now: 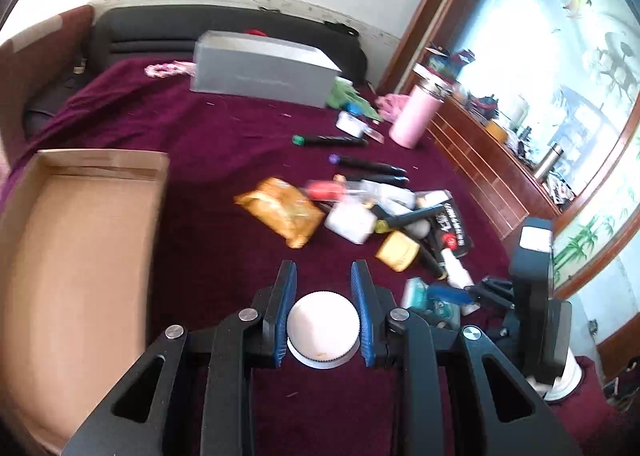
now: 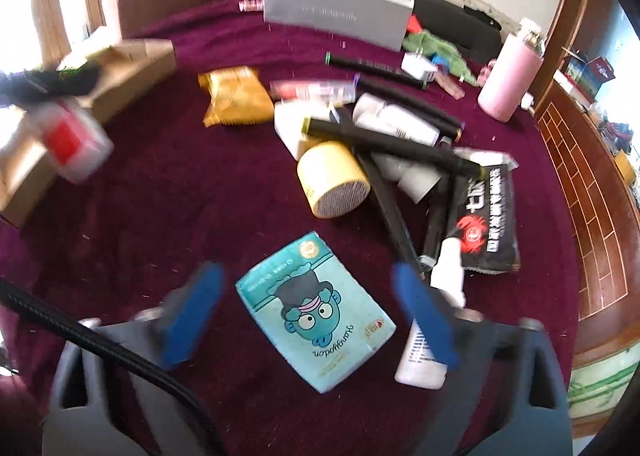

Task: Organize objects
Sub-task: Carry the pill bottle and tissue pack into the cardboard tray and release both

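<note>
the left gripper (image 1: 323, 284) clamps a white jar (image 1: 323, 326) beside the cardboard box (image 1: 80, 256), likely its destination; the right gripper (image 2: 308, 296) spreads wide over the teal pack (image 2: 316, 312), ready to grasp.

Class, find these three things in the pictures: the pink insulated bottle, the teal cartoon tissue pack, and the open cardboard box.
Pink insulated bottle (image 1: 414, 117): left wrist view, middle of its pink body.
Teal cartoon tissue pack (image 2: 314, 310): right wrist view, on the printed face.
Open cardboard box (image 1: 86, 256): left wrist view, on its bare inner floor.
</note>
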The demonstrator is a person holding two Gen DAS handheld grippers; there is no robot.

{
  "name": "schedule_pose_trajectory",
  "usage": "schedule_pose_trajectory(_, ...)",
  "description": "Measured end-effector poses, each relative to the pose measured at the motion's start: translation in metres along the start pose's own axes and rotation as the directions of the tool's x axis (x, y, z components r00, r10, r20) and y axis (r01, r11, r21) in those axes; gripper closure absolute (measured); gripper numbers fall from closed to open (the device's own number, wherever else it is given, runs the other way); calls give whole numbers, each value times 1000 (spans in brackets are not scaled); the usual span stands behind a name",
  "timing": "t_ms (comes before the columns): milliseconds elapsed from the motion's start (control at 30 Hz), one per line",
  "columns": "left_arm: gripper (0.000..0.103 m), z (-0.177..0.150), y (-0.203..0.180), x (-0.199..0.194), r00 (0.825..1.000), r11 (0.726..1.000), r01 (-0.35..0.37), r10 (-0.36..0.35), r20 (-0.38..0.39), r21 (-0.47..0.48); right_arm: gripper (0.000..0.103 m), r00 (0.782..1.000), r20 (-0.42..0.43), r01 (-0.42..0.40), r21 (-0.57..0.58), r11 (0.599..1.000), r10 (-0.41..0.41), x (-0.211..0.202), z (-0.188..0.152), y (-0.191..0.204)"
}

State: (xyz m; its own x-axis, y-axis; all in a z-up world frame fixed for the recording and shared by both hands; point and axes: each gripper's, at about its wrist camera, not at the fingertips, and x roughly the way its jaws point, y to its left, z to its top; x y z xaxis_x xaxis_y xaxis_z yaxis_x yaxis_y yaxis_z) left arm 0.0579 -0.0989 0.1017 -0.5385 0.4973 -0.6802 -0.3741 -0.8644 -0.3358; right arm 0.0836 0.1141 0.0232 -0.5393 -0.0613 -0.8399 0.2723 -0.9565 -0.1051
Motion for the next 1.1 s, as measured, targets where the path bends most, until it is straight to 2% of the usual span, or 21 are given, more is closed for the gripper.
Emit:
schedule_pose_trajectory(33, 79, 0, 7, -8, 1000, 1000, -12, 12, 3, -4, 65, 998, -44, -38, 32, 999, 39, 6, 0, -4)
schedule_pose_trajectory(100, 79, 1, 27, -24, 999, 999, -46, 47, 5, -24, 103, 997, -38, -70, 95, 993, 74, 1, 2, -11)
schedule_pose_trajectory(200, 79, 4, 49, -43, 996, 995, -88, 89, 24, -41, 103, 994, -41, -96, 170, 981, 105, -6, 4, -20)
schedule_pose_trajectory(333, 79, 8, 81, -69, 986, 986, -150, 154, 56, -71, 103, 996, 1, -84, 177, 981, 85, -21, 15, -15)
schedule_pose_trajectory(367, 79, 7, 85, -72, 986, 985, -154, 158, 60, -77, 101, 998, 7, -69, 165, 984, 68, -22, 19, -15)
schedule_pose_trajectory(433, 79, 2, 93, -77, 985, 985, -154, 159, 61, -83, 86, 998, 1, -64, 115, 991, 65, -20, 19, -16)
schedule_pose_trajectory(500, 79, -3, 98, -75, 987, 984, -146, 151, 48, -100, 55, 996, -7, -91, 98, 991, 92, -21, 19, -18)
schedule_pose_trajectory(567, 79, -7, 101, -72, 989, 984, -139, 144, 39, -109, 43, 985, -40, -167, 84, 982, 171, -14, 21, -24)
schedule_pose_trajectory(667, 79, -11, 99, -72, 990, 985, -133, 137, 38, -109, 43, 971, -104, -211, 62, 976, 216, 2, 22, -29)
schedule_pose_trajectory(767, 79, -11, 96, -71, 991, 987, -126, 131, 39, -101, 42, 971, -163, -178, -4, 984, 175, 16, 19, -26)
schedule_pose_trajectory(800, 79, -10, 95, -70, 991, 987, -127, 131, 37, -99, 37, 972, -178, -160, -35, 987, 151, 20, 17, -23)
schedule_pose_trajectory(867, 79, -9, 94, -68, 990, 987, -132, 136, 33, -94, 36, 976, -176, -141, -76, 987, 126, 24, 12, -19)
schedule_pose_trajectory(933, 79, -8, 97, -68, 989, 985, -141, 145, 30, -97, 53, 975, -178, -143, -35, 989, 135, 25, 6, -19)
schedule_pose_trajectory(967, 79, -8, 98, -68, 989, 985, -141, 145, 28, -100, 89, 977, -173, -131, -15, 991, 127, 22, 6, -20)
schedule_pose_trajectory(1000, 79, -8, 100, -69, 989, 985, -141, 144, 25, -103, 95, 976, -182, -123, 9, 992, 122, 20, 6, -21)
schedule_pose_trajectory(1100, 79, -6, 106, -71, 987, 982, -158, 160, 16, -103, 95, 976, -147, -153, 69, 986, 162, 8, 8, -21)
